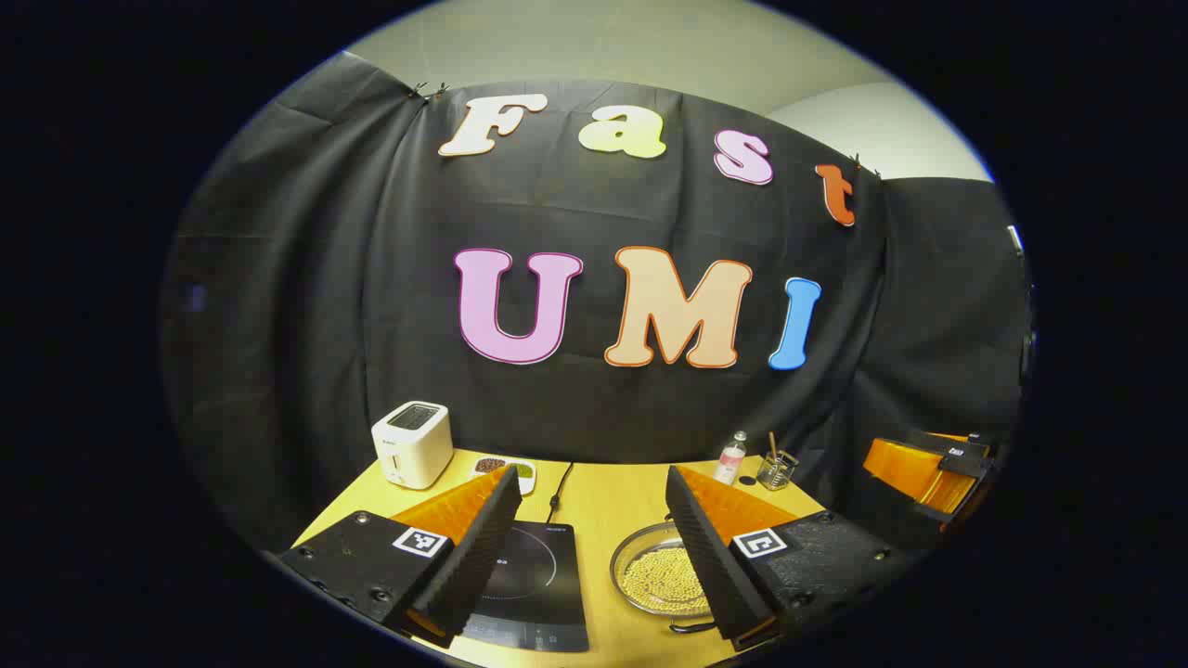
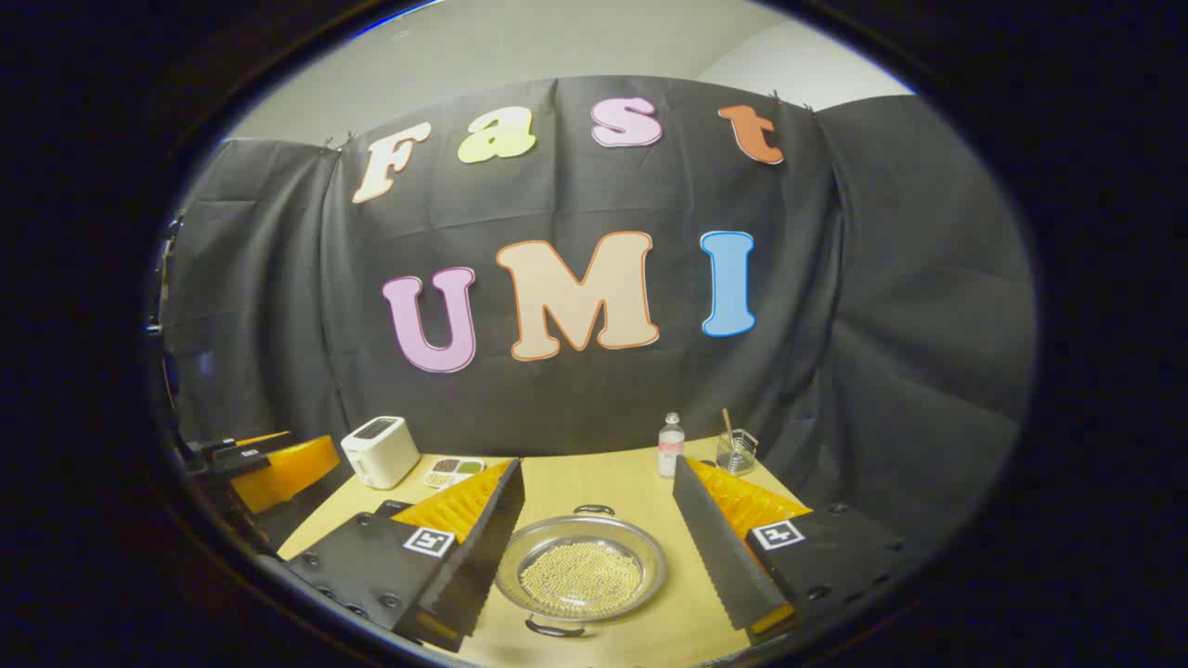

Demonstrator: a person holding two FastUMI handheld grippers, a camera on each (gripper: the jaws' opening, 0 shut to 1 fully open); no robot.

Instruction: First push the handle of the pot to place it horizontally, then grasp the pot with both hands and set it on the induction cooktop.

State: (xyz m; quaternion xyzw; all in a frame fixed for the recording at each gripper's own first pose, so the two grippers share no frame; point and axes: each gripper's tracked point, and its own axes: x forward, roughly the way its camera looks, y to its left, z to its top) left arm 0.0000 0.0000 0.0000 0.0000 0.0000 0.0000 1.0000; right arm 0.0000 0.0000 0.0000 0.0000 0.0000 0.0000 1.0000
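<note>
A shallow metal pot point(image 2: 580, 566) full of small pale beads sits on the wooden table point(image 2: 603, 482), one dark loop handle point(image 2: 554, 629) at its near side and one at its far side. My right gripper point(image 2: 599, 464) hovers open over it, a finger on either side and nothing held. In the left gripper view the pot point(image 1: 659, 580) lies right of the black induction cooktop point(image 1: 534, 584). My left gripper point(image 1: 592, 473) is open above both, holding nothing. The right gripper point(image 1: 928, 473) shows at the far right, the left gripper point(image 2: 269, 464) at the far left.
A white toaster point(image 1: 413, 443) and a small dish of beans point(image 1: 506, 467) stand at the table's back left. A little bottle point(image 2: 670, 445) and a glass with a stick point(image 2: 738, 453) stand at the back right. A black cable point(image 1: 560, 487) runs back from the cooktop.
</note>
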